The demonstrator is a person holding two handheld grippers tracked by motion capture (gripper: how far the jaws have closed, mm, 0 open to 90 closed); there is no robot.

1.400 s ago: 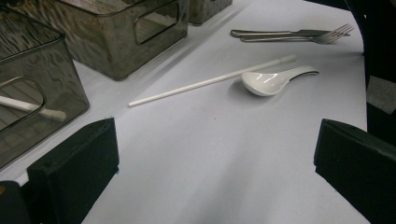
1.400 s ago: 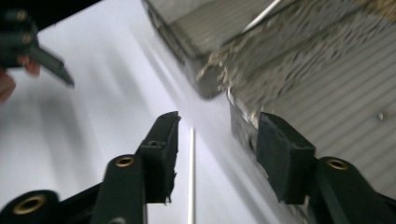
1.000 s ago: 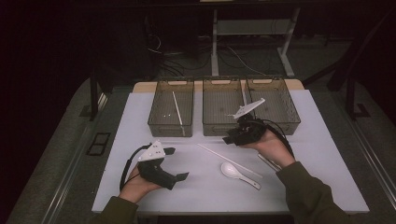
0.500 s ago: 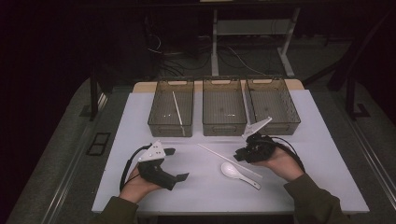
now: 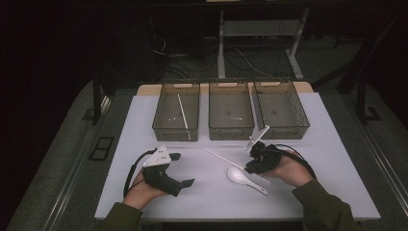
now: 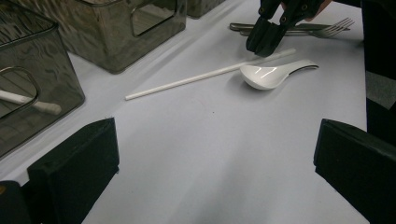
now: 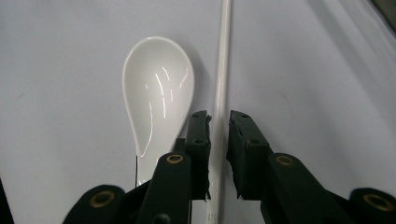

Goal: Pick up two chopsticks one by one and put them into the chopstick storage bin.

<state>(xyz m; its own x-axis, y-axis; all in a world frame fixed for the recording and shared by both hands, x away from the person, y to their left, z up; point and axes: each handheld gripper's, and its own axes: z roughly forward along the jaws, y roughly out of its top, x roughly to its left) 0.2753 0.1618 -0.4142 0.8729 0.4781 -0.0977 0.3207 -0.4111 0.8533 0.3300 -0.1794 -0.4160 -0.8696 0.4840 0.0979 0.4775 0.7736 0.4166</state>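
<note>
The right gripper (image 7: 218, 135) is reaching down onto the white chopstick (image 5: 226, 159), its jaws straddling the stick near one end and having just been closing; a thin gap is showing on each side, so the pads are not yet pressing it. The chopstick is lying flat on the white worktop (image 5: 332, 159), toward the near right, its long axis running diagonally from the middle of the worktop down toward the near right corner. A white ceramic soup spoon (image 5: 246, 179) is lying just beside it, its bowl toward the middle and its handle pointing at the near edge. The left gripper (image 5: 180, 169) is resting near the near left edge with its jaws standing wide apart and holding nothing. Three smoky clear bins (image 5: 231, 132) are sitting along the far edge; another white chopstick (image 5: 183, 111) is lying in the left one. A fork (image 6: 327, 28) is lying behind the right gripper. No writing is showing legibly.
</note>
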